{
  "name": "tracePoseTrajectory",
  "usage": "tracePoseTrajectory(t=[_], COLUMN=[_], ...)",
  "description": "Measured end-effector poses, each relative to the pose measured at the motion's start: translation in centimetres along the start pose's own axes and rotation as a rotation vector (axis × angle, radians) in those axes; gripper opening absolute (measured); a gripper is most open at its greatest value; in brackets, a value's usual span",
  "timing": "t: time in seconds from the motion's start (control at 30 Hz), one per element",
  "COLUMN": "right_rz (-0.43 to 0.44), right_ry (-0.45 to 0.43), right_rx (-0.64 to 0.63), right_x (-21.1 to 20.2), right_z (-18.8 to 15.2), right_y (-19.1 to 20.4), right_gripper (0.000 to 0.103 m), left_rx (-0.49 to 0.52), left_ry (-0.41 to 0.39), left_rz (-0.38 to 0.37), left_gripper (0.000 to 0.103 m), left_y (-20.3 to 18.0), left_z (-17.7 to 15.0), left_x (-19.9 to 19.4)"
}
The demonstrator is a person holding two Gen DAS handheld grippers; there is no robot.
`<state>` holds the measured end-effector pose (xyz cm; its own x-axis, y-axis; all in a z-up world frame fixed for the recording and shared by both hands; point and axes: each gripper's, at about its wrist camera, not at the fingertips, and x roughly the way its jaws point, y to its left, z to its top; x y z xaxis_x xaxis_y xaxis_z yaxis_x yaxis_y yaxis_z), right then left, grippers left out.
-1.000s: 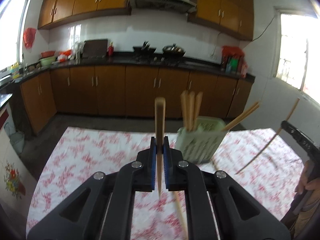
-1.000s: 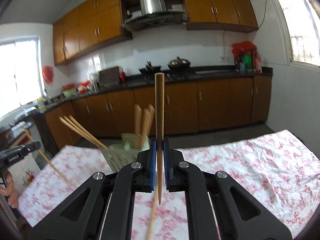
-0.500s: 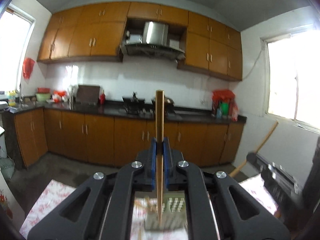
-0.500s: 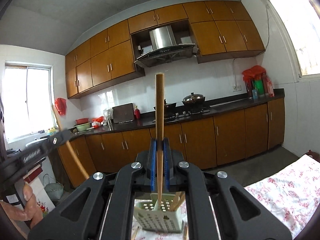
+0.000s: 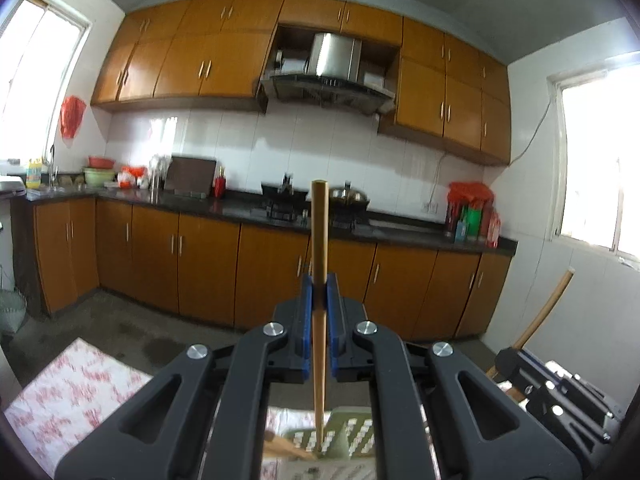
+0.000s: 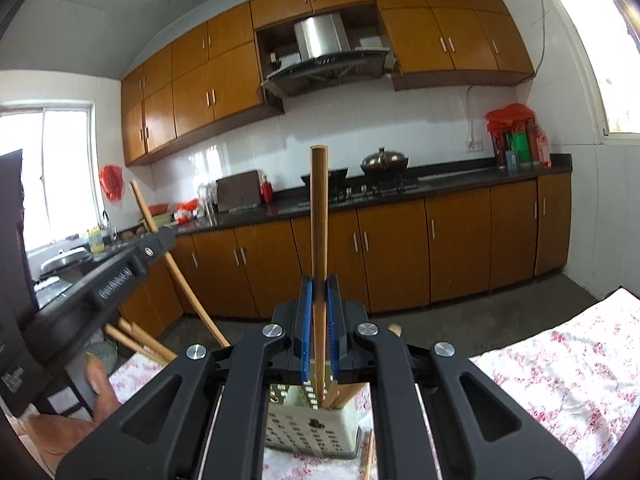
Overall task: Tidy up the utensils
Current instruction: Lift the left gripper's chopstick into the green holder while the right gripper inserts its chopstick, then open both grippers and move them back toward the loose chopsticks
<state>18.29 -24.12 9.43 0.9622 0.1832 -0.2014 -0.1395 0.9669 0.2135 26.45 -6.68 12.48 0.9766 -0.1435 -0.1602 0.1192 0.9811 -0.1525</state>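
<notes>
Both grippers clamp chopsticks over holder
Left gripper (image 5: 319, 292) pinches chopstick (image 5: 319, 240); right gripper (image 6: 319, 292) pinches stick (image 6: 319, 220), holder (image 6: 312, 432) below.

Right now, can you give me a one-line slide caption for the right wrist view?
Right tool holds a wooden chopstick upright above the perforated utensil holder, which already contains several chopsticks.

Both grippers tipped up from a second ago, so the green holder (image 6: 312, 428) dropped to the frame bottom, and each chopstick tip now seems to hang over it.
</notes>
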Motion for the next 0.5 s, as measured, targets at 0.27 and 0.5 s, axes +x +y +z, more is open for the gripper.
tracePoseTrajectory(t=[0.27,0.5], right_rz=[-0.011,-0.037], right_ry=[-0.002,-0.050], right_rx=[-0.044,-0.082], right_x=[-0.5,-3.1], right_z=[0.0,1.8], right_y=[1.1,1.8], right_gripper=[0.009,0.029], left_rx=[-0.001,-0.014], left_ry=[0.011,-0.016], left_rz=[-0.004,-0.010], left_gripper=[0.016,0.028], left_y=[1.4,2.6], left_z=[-1.5,0.1], left_x=[-1.1,-4.4])
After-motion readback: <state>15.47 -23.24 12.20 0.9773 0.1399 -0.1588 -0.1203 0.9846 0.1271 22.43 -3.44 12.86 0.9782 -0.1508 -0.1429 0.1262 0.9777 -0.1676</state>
